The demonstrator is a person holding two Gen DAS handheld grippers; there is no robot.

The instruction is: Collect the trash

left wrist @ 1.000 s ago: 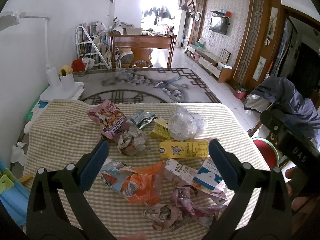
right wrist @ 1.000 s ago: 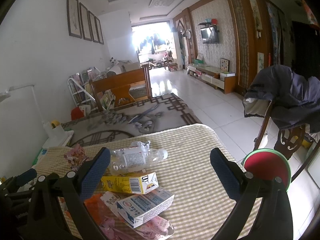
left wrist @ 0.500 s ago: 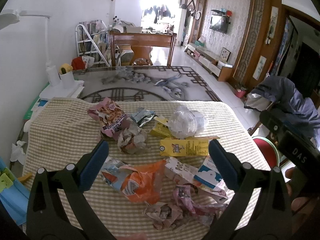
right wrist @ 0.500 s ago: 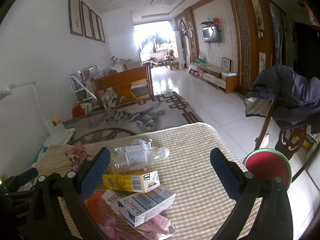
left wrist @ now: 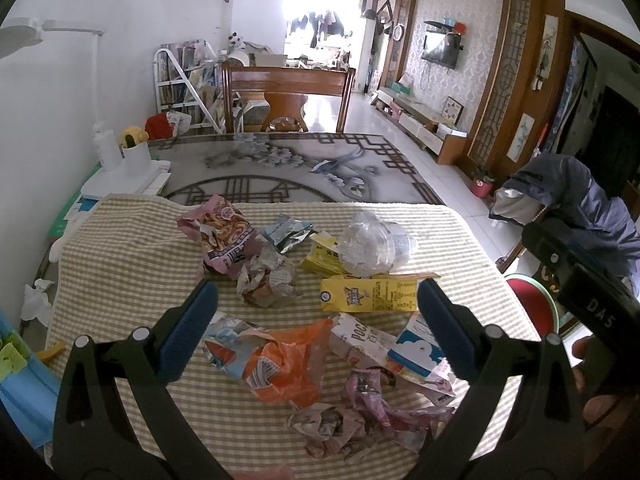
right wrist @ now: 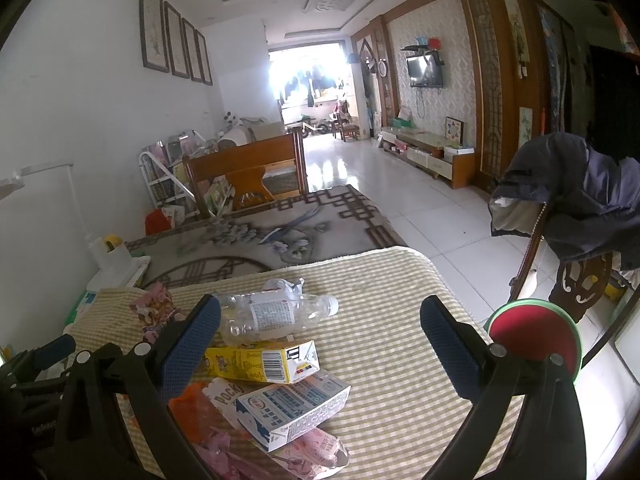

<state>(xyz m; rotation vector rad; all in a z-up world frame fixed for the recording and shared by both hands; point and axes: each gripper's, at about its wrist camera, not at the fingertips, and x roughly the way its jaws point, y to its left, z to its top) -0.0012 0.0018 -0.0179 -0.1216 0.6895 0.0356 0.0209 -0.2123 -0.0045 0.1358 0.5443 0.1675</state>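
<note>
Trash lies on a checked tablecloth (left wrist: 120,256): a pink snack wrapper (left wrist: 224,236), crumpled paper (left wrist: 266,282), a crushed clear bottle (left wrist: 374,248), a yellow carton (left wrist: 374,294), an orange plastic bag (left wrist: 280,364), a Pocky box (left wrist: 362,340) and a blue-white milk carton (left wrist: 416,350). My left gripper (left wrist: 316,320) is open and empty, hovering above the orange bag. My right gripper (right wrist: 320,344) is open and empty, above the yellow carton (right wrist: 260,360), the bottle (right wrist: 276,316) and the milk carton (right wrist: 292,408).
A white lamp base and cup (left wrist: 128,160) stand at the table's far left. A wooden chair (left wrist: 286,96) is beyond the glass tabletop (left wrist: 280,172). A red stool (right wrist: 536,336) and a chair draped with a dark jacket (right wrist: 580,196) stand right of the table.
Both grippers have drifted slightly; the views shift only a little. Both stay open and nothing was picked up.
</note>
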